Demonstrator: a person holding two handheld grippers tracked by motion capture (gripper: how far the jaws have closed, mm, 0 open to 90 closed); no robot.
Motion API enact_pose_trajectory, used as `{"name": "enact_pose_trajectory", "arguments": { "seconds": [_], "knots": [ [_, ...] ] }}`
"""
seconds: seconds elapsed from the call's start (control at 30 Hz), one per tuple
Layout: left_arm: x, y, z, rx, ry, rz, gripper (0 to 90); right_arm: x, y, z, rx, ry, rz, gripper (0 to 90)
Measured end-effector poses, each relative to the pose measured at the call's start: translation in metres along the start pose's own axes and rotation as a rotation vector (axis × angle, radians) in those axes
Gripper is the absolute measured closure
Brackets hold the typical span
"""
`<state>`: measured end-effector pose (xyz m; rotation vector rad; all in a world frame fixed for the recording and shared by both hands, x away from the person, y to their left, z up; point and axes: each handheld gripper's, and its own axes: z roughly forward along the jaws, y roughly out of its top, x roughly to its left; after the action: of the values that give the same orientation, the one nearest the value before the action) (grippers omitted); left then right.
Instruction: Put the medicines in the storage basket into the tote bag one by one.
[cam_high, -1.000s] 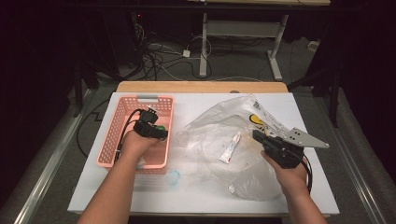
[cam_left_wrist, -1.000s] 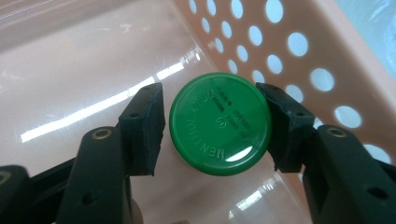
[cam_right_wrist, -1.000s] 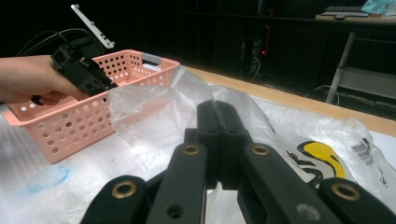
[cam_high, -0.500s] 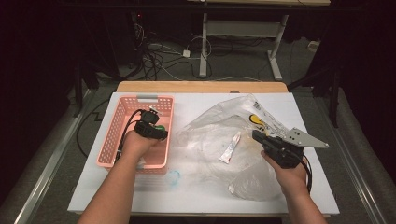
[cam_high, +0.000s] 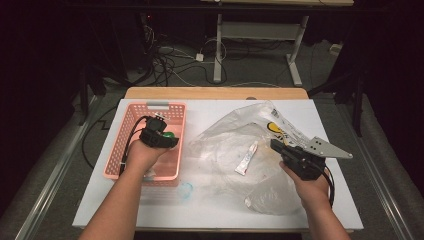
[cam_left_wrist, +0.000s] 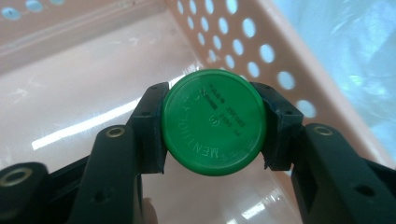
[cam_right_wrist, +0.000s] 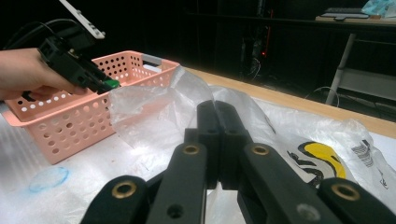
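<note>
My left claw (cam_left_wrist: 212, 123) is clamped on a round green tin (cam_left_wrist: 214, 122), one jaw on each side of its rim, the flat lid facing the left gripper view's camera. In the high view that claw (cam_high: 162, 132) hangs over the pink basket (cam_high: 131, 116), toward its right wall, with the tin (cam_high: 169, 135) a green speck at its tip. The relation that matters is straight down: the basket's pale floor (cam_left_wrist: 70, 93) lies directly beyond the tin, the perforated wall (cam_left_wrist: 261, 42) close on one side. I judge the tin sits above the floor rather than on it, though I cannot tell how high. Since the disc has no long axis, letting go should need no turning, only a lowering clear of that wall.

My right claw (cam_right_wrist: 217, 140) has its jaws pressed together with nothing visible between them. It rests over the crumpled clear plastic bag (cam_high: 225, 145) on the white desk (cam_high: 200, 210), and a small white tube (cam_high: 247, 158) lies in the bag just to the left of that claw (cam_high: 282, 148), nearer to it than to the left.
</note>
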<state>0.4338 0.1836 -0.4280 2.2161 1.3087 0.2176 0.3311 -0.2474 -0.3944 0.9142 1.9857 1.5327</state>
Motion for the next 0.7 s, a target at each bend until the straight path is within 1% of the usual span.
{"name": "enact_pose_trajectory", "arguments": {
  "seconds": [0.1, 0.23, 0.33, 0.4, 0.57, 0.7],
  "knots": [
    [-0.003, -0.001, -0.007, -0.013, -0.001, 0.004, 49.4, 0.0, 0.0, 0.0, 0.0, 0.0, 0.001, 90.0],
    [-0.004, -0.005, -0.017, -0.045, -0.006, -0.005, 49.5, 0.001, 0.001, -0.001, -0.003, 0.0, -0.004, 90.0],
    [-0.007, -0.01, -0.025, -0.066, -0.013, 0.006, 49.5, 0.0, 0.001, -0.001, -0.005, -0.001, -0.003, 90.0],
    [-0.008, -0.014, -0.03, -0.076, -0.014, 0.014, 49.4, 0.001, 0.001, -0.001, -0.005, -0.001, -0.001, 90.0],
    [-0.009, -0.027, -0.041, -0.109, -0.015, 0.004, 49.4, 0.001, 0.001, -0.001, -0.003, -0.002, -0.003, 90.0],
    [-0.01, -0.037, -0.048, -0.134, -0.013, 0.011, 49.4, 0.002, 0.001, -0.001, -0.003, 0.001, -0.005, 90.0]
  ]
}}
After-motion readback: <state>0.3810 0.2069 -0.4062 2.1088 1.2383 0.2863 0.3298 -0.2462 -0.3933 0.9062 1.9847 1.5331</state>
